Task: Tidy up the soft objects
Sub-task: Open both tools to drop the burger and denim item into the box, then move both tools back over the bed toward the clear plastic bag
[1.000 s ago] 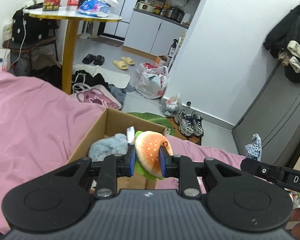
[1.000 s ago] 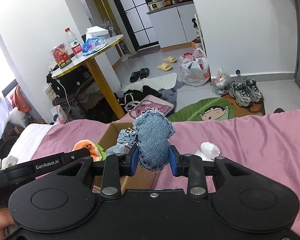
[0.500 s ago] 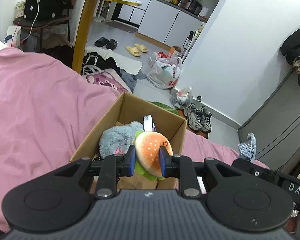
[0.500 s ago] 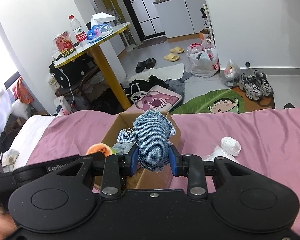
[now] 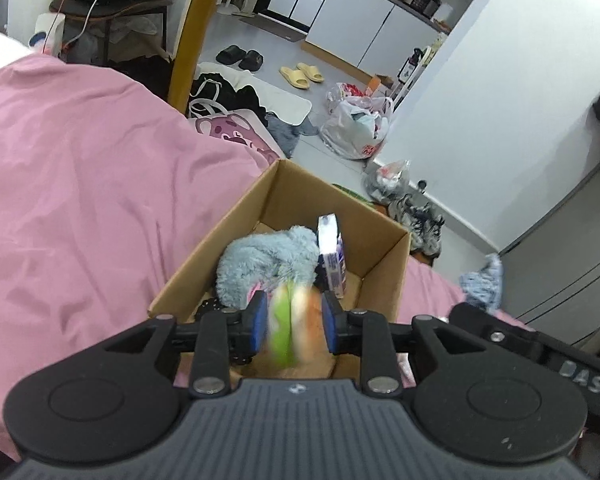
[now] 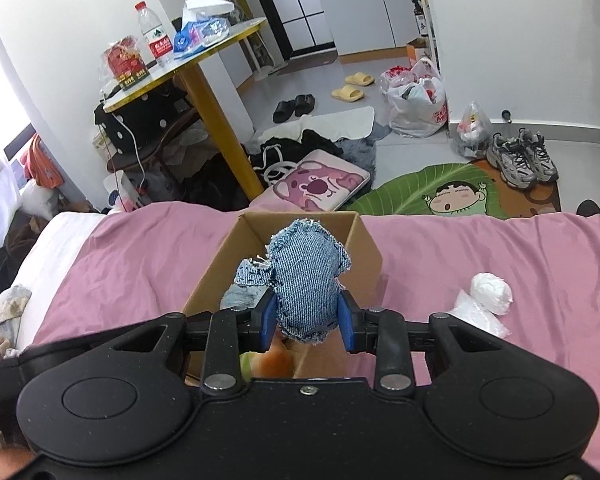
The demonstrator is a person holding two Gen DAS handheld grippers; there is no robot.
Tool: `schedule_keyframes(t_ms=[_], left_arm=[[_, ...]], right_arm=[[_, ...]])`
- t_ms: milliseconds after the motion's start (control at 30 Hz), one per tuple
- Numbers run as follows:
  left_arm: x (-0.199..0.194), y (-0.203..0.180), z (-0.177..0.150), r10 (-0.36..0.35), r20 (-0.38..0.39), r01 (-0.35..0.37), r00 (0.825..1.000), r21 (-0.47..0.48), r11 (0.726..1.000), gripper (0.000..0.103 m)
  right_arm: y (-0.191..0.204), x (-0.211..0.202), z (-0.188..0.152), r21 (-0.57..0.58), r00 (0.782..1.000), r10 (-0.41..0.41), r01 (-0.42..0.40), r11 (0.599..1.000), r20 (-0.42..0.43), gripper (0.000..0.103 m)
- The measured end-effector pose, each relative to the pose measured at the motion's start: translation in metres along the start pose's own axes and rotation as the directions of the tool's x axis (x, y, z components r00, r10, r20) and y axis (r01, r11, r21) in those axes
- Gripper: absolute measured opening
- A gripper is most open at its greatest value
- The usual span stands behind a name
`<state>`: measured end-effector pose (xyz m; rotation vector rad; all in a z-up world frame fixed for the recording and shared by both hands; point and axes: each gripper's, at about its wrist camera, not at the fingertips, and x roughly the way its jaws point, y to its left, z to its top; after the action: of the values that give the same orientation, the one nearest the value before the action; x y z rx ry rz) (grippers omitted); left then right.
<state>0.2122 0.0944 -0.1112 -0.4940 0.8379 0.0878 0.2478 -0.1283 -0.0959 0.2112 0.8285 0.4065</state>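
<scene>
An open cardboard box (image 5: 284, 188) stands on the pink bed cover (image 5: 80, 200). Inside it lie a fluffy grey-blue plush (image 5: 260, 256) and a small printed carton (image 5: 332, 256). My left gripper (image 5: 294, 322) hangs over the box's near end and its jaws are opening. The burger plush (image 5: 296, 328) is blurred between the pads, turned on edge and slipping down. It also shows low in the right wrist view as an orange and green burger plush (image 6: 274, 360). Over the same box (image 6: 364, 248), my right gripper (image 6: 307, 318) is shut on a blue denim plush (image 6: 306, 276).
A white wad on a plastic bag (image 6: 490, 294) lies on the bed to the right of the box. Beyond the bed's edge are a yellow-legged table (image 6: 220, 120), bags, slippers, sneakers (image 6: 520, 160) and a green floor mat (image 6: 420, 196).
Both grippers moved forward and down over the box. The left jaws widened a little, and the burger plush turned on edge and started to drop. The right grip is unchanged.
</scene>
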Motion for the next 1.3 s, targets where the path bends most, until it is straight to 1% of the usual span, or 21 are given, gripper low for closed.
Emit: schedule_keyframes(t_ms=[100, 233, 300, 333, 367, 400, 433, 467, 500, 533, 600, 667, 767, 933, 1033, 1133, 1200, 1233, 1300], left_arm=[[-0.001, 0.006, 0.0, 0.01, 0.005, -0.01, 1.0, -0.018, 1.0, 0.029], [-0.003, 0.013, 0.005, 0.037, -0.011, -0.037, 0.999, -0.052, 0.998, 0.03], [-0.007, 0.013, 0.01, 0.043, -0.024, -0.045, 0.999, -0.063, 0.997, 0.032], [-0.009, 0.013, 0.013, 0.039, -0.029, -0.041, 0.999, -0.058, 0.998, 0.034], [-0.012, 0.013, 0.016, 0.037, -0.032, -0.039, 0.999, -0.047, 0.998, 0.037], [-0.013, 0.012, 0.018, 0.042, -0.036, -0.044, 0.998, -0.041, 0.998, 0.041], [-0.015, 0.012, 0.02, 0.05, -0.039, -0.051, 0.998, -0.039, 0.998, 0.044], [-0.017, 0.012, 0.022, 0.053, -0.039, -0.055, 0.998, -0.041, 0.998, 0.049], [-0.019, 0.013, 0.024, 0.053, -0.035, -0.054, 0.998, -0.04, 0.998, 0.053], [-0.02, 0.013, 0.025, 0.054, -0.033, -0.055, 0.998, -0.036, 0.998, 0.055], [-0.02, 0.012, 0.028, 0.072, -0.039, -0.073, 0.997, -0.029, 0.997, 0.069], [-0.022, 0.01, 0.032, 0.087, -0.044, -0.088, 0.995, -0.025, 0.996, 0.077], [-0.026, 0.004, 0.034, 0.091, -0.042, -0.091, 0.995, -0.003, 0.996, 0.084], [-0.03, -0.01, 0.033, 0.107, -0.04, -0.106, 0.993, 0.032, 0.994, 0.086], [-0.034, -0.019, 0.031, 0.113, -0.036, -0.111, 0.993, 0.045, 0.993, 0.086], [-0.04, -0.031, 0.028, 0.128, -0.019, -0.126, 0.992, 0.083, 0.989, 0.086], [-0.043, -0.038, 0.027, 0.128, -0.012, -0.126, 0.992, 0.092, 0.988, 0.087], [-0.044, -0.04, 0.026, 0.126, -0.012, -0.124, 0.992, 0.092, 0.988, 0.088], [-0.047, -0.046, 0.023, 0.132, 0.002, -0.132, 0.991, 0.1, 0.986, 0.096]], right_arm=[[0.007, 0.004, 0.006, 0.001, 0.999, 0.016, -0.016, 1.0, -0.028, 0.032], [0.017, 0.013, 0.011, 0.003, 0.997, 0.019, -0.019, 1.0, -0.071, 0.035], [0.019, 0.018, 0.012, 0.01, 0.996, 0.03, -0.029, 1.0, -0.083, 0.036], [0.019, 0.02, 0.013, 0.014, 0.996, 0.041, -0.04, 0.999, -0.08, 0.044], [0.017, 0.021, 0.014, 0.023, 0.996, 0.053, -0.051, 0.998, -0.076, 0.053], [0.016, 0.021, 0.015, 0.037, 0.995, 0.064, -0.062, 0.997, -0.073, 0.056], [0.016, 0.022, 0.018, 0.047, 0.995, 0.072, -0.069, 0.997, -0.073, 0.062], [0.014, 0.022, 0.019, 0.058, 0.995, 0.073, -0.069, 0.996, -0.074, 0.065], [0.012, 0.021, 0.02, 0.064, 0.995, 0.071, -0.066, 0.996, -0.074, 0.066], [0.011, 0.018, 0.021, 0.067, 0.995, 0.072, -0.067, 0.996, -0.072, 0.067], [0.008, 0.012, 0.022, 0.067, 0.995, 0.074, -0.069, 0.995, -0.073, 0.07], [0.005, 0.007, 0.023, 0.066, 0.995, 0.08, -0.075, 0.995, -0.067, 0.072], [0.001, -0.003, 0.025, 0.062, 0.994, 0.09, -0.087, 0.994, -0.059, 0.076], [-0.007, -0.016, 0.03, 0.065, 0.994, 0.104, -0.102, 0.993, -0.04, 0.078], [-0.011, -0.025, 0.031, 0.056, 0.994, 0.11, -0.108, 0.993, -0.029, 0.083], [-0.015, -0.033, 0.031, 0.042, 0.993, 0.119, -0.118, 0.992, -0.011, 0.086], [-0.017, -0.038, 0.031, 0.026, 0.993, 0.121, -0.12, 0.992, -0.002, 0.091], [-0.018, -0.042, 0.03, 0.019, 0.993, 0.117, -0.117, 0.993, 0.004, 0.096], [-0.023, -0.048, 0.027, 0.011, 0.994, 0.103, -0.103, 0.995, 0.027, 0.099]])
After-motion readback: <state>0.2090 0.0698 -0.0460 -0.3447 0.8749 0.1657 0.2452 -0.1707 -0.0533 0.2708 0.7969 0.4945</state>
